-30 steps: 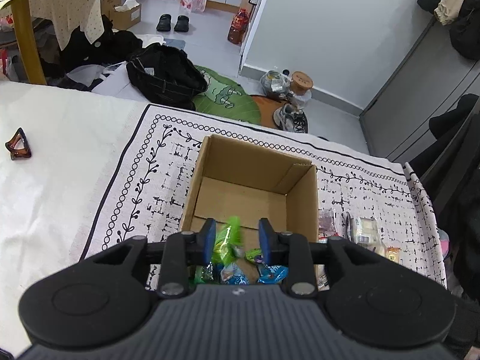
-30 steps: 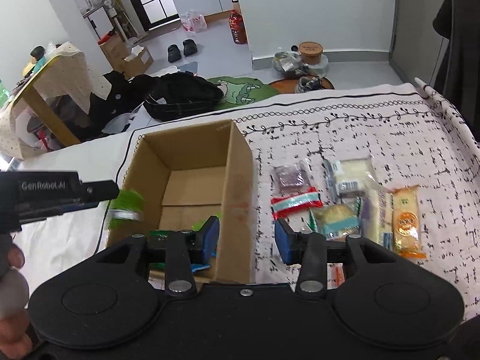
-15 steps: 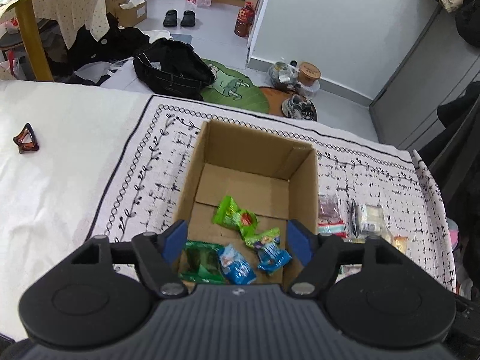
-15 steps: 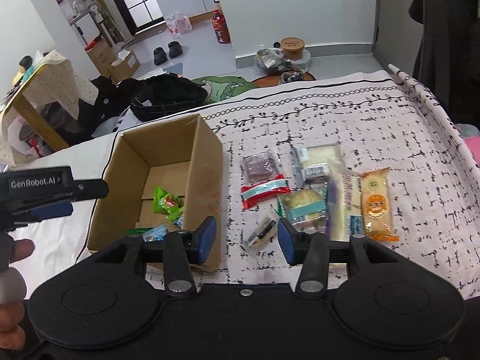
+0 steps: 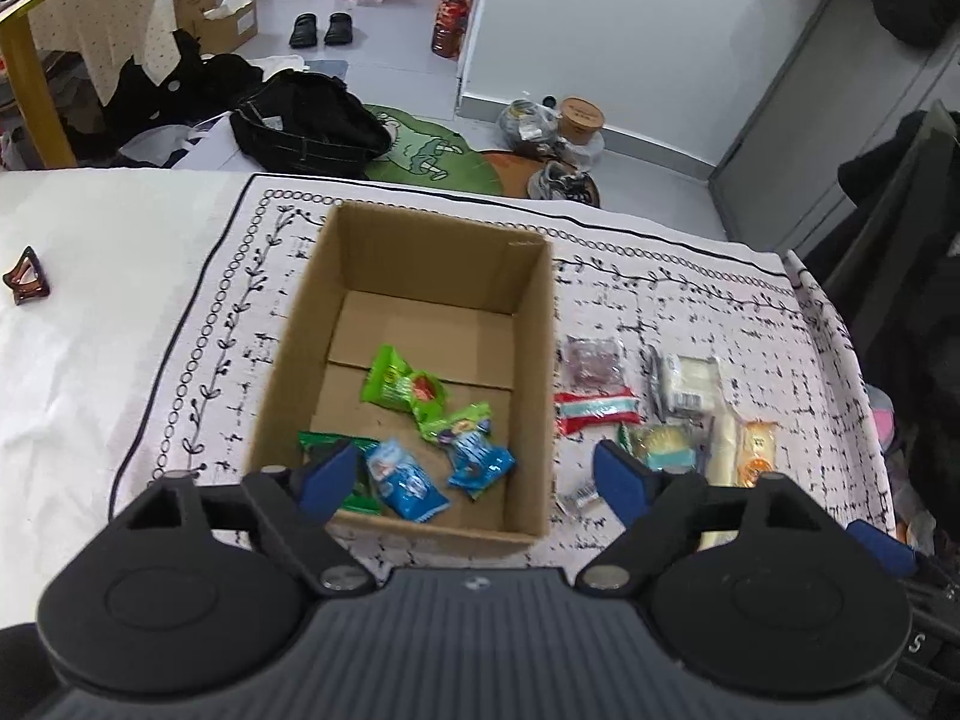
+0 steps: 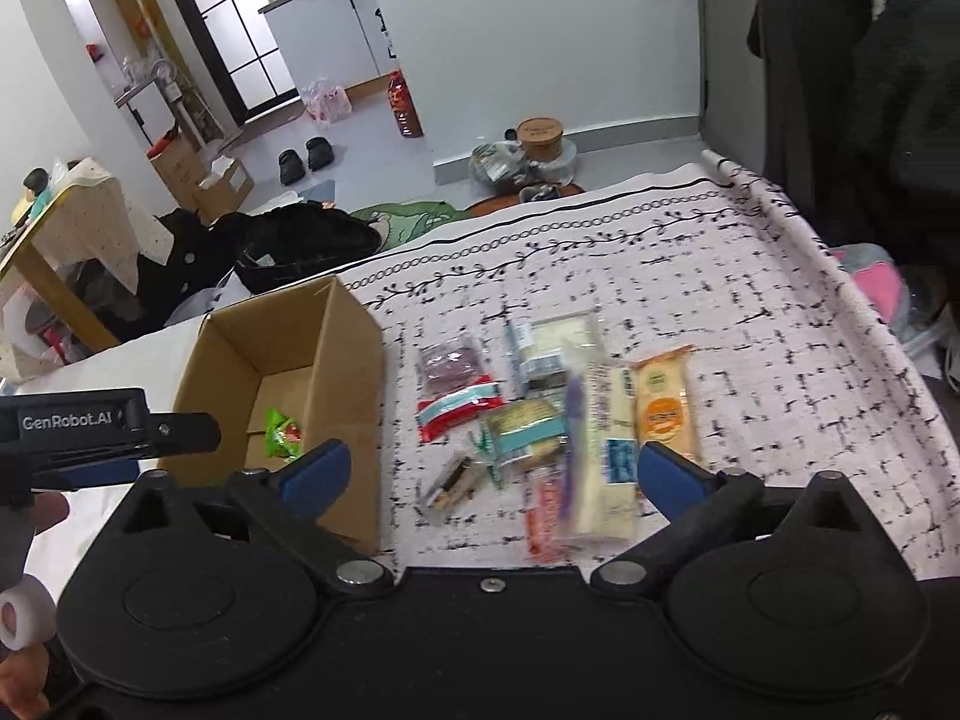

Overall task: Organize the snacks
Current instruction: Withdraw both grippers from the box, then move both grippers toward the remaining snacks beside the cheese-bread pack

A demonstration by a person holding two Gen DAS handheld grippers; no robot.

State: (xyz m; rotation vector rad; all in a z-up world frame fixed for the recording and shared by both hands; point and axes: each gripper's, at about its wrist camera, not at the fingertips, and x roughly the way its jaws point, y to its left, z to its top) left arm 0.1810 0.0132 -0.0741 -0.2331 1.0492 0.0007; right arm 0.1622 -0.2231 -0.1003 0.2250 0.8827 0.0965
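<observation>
Left gripper (image 5: 474, 483) jaws wide and empty above the cardboard box (image 5: 543, 360), green and blue snack packets (image 5: 403, 387) inside it, right gripper (image 6: 492, 474) jaws wide over loose snacks (image 6: 543, 420) on the patterned cloth (image 6: 750, 324) beside the box

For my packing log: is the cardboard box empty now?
Not empty: the cardboard box holds several snack packets on its floor.

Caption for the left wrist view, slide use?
Open left gripper above cardboard box holding five snack packets; more snacks lie right of it.
</observation>
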